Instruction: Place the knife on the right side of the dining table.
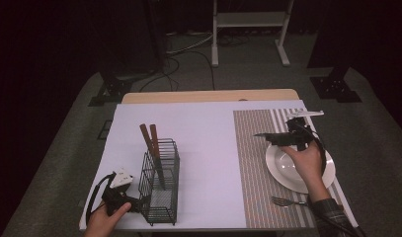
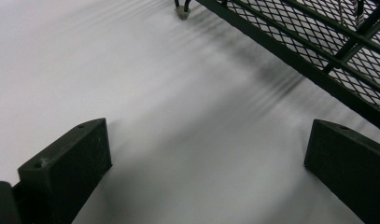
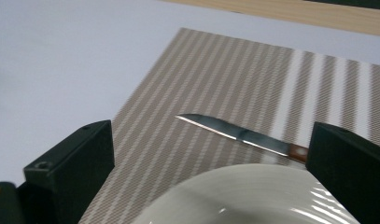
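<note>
Hovering R gripper (image 3: 211, 154) open, steel knife (image 3: 234, 133), round plate (image 3: 253, 196)

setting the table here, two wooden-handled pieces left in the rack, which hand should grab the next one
Left. The left gripper sits open beside the wire rack holding the wooden-handled utensils. The right gripper, open, is over the plate by the knife.

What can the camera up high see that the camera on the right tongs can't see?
The high view has the wire basket with two wooden handles sticking out, a fork, and both hands with the left tongs and right tongs. The right gripper view has a knife lying on the mat beside the plate. Both have the white plate and the striped mat.
</note>
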Tool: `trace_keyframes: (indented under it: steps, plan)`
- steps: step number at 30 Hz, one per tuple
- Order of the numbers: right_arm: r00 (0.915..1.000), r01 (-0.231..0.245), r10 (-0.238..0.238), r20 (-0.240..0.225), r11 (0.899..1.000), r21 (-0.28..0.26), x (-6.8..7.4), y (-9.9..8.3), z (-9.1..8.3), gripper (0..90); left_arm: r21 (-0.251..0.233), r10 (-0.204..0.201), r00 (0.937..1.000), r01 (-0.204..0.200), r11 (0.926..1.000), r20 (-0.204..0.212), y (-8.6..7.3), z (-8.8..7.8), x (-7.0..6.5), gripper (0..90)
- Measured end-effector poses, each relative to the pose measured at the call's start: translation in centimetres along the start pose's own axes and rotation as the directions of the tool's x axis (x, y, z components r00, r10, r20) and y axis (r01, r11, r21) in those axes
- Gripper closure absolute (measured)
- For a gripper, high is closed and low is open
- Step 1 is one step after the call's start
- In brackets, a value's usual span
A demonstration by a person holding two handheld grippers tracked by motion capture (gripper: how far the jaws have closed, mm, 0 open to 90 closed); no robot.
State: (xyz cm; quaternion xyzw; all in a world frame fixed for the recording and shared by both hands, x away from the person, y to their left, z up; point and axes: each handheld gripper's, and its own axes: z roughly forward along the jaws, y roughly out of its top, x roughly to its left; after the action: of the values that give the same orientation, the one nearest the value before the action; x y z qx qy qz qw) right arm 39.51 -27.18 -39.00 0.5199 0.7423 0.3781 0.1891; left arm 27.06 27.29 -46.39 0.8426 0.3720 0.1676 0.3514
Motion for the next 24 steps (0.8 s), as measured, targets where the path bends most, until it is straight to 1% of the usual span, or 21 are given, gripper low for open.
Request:
trace_keyframes:
  steps: [4,5,6,7,10,11,13,16,18,21,22,23,24]
  plan:
    - [0.9979,0.044,-0.045,-0.046,0.999,-0.002,2.1,0.0,-0.2,0.3,0.000,0.001,1.0000,-0.001,1.0000,0.000,0.0,0.0,0.0,0.0]
    - [0.9965,0.055,-0.055,-0.062,0.998,-0.002,2.8,-0.1,-0.2,0.3,0.001,0.001,1.0000,-0.001,1.0000,0.000,0.0,0.0,0.0,0.0]
    - [0.9952,0.066,-0.066,-0.072,0.998,-0.001,3.2,-0.1,-0.2,0.3,0.001,0.002,1.0000,-0.002,1.0000,0.000,0.0,0.0,0.0,0.0]
    - [0.9918,0.087,-0.087,-0.094,0.996,0.001,4.2,-0.1,-0.1,0.3,0.000,0.001,1.0000,-0.001,1.0000,0.000,0.0,0.0,0.0,0.0]
    - [0.9847,0.118,-0.116,-0.130,0.993,0.009,5.5,-0.2,0.0,0.3,0.001,0.002,1.0000,-0.002,1.0000,0.000,0.0,0.0,0.0,0.0]
    - [0.9794,0.141,-0.137,-0.149,0.990,0.019,6.4,-0.2,0.1,0.3,0.000,0.002,1.0000,-0.002,1.0000,-0.001,0.0,0.0,0.0,0.0]
    - [0.9719,0.165,-0.160,-0.173,0.986,0.015,7.6,-0.3,0.1,0.3,-0.001,0.000,1.0000,0.000,1.0000,0.000,0.0,0.0,0.0,0.0]
    - [0.9575,0.201,-0.193,-0.214,0.980,0.014,9.6,-0.5,0.3,0.3,0.000,0.001,1.0000,-0.001,1.0000,-0.001,0.0,0.0,0.0,0.0]
    - [0.9492,0.218,-0.206,-0.238,0.976,0.022,10.7,-0.7,0.5,0.3,-0.001,0.001,1.0000,-0.001,1.0000,0.000,0.0,0.0,0.0,0.0]
    - [0.9325,0.257,-0.239,-0.270,0.966,0.030,12.5,-1.0,1.0,0.3,-0.001,0.001,1.0000,-0.001,1.0000,0.000,0.0,0.0,0.0,0.0]
    - [0.9286,0.264,-0.246,-0.278,0.964,0.031,12.9,-1.2,1.1,0.3,-0.001,0.001,1.0000,-0.001,1.0000,0.000,0.0,0.0,0.0,0.0]
    - [0.9211,0.282,-0.260,-0.290,0.959,0.035,13.6,-1.4,1.3,0.3,-0.001,0.001,1.0000,-0.001,1.0000,-0.001,0.0,0.0,0.0,0.0]
    - [0.9162,0.292,-0.268,-0.298,0.955,0.039,14.1,-1.5,1.5,0.3,-0.001,0.000,1.0000,0.000,1.0000,0.000,0.0,0.0,0.0,0.0]
